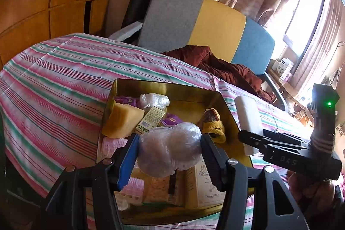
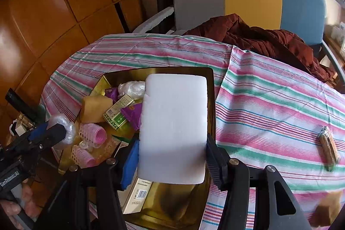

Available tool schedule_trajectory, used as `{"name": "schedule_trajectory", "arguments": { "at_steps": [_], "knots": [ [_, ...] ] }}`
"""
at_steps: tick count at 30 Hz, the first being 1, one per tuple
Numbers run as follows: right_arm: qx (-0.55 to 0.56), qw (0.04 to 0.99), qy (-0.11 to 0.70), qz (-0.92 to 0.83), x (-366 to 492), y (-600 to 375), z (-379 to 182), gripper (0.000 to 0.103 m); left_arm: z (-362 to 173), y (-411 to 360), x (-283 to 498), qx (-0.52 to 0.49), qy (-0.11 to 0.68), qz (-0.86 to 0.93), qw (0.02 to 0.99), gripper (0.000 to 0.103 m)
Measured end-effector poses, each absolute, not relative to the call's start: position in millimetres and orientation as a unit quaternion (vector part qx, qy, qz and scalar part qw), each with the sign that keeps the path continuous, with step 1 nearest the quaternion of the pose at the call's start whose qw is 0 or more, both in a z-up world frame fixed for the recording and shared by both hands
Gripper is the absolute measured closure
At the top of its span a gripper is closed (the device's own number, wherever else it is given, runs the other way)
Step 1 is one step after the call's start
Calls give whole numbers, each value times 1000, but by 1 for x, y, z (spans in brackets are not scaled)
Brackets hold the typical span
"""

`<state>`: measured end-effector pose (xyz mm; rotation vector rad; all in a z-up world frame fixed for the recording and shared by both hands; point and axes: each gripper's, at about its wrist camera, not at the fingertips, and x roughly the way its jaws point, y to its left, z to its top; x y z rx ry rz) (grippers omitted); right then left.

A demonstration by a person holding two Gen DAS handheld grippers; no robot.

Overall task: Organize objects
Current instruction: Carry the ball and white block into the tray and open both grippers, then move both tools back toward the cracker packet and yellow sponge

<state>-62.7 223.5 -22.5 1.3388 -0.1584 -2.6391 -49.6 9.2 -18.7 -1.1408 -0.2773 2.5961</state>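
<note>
- My left gripper (image 1: 170, 149) is clamped on a crumpled plastic bag (image 1: 169, 150), held above the gold tray (image 1: 224, 100).
- My right gripper (image 2: 171, 156) grips a white foam block (image 2: 174, 122) by its near end, also over the tray.
- Tray sits on the striped cloth (image 2: 269, 89); inside are a yellow sponge (image 1: 123, 120), pink rollers (image 2: 92, 133), small boxes (image 2: 118, 110).
- A brown packet (image 2: 328, 147) lies on the cloth, well apart to the right.

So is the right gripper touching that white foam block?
Touching: in the right wrist view, both fingers of the right gripper press against the sides of the white foam block.
</note>
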Motion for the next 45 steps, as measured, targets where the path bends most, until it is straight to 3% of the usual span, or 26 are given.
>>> {"name": "schedule_trajectory", "arguments": {
  "at_steps": [11,14,18,45],
  "knots": [
    [456,85,-59,-884,-90,227,-29,46,-26,41,-94,-414,-100,890,165,43],
    [459,83,-64,-882,-107,226,-30,46,-33,43,-108,-425,-119,882,167,39],
    [456,88,-72,-883,-128,220,-31,43,-42,44,-116,-436,-123,878,154,27],
    [427,74,-53,-900,-59,216,-21,26,-22,33,-43,-390,-25,915,96,27]
  ]
}}
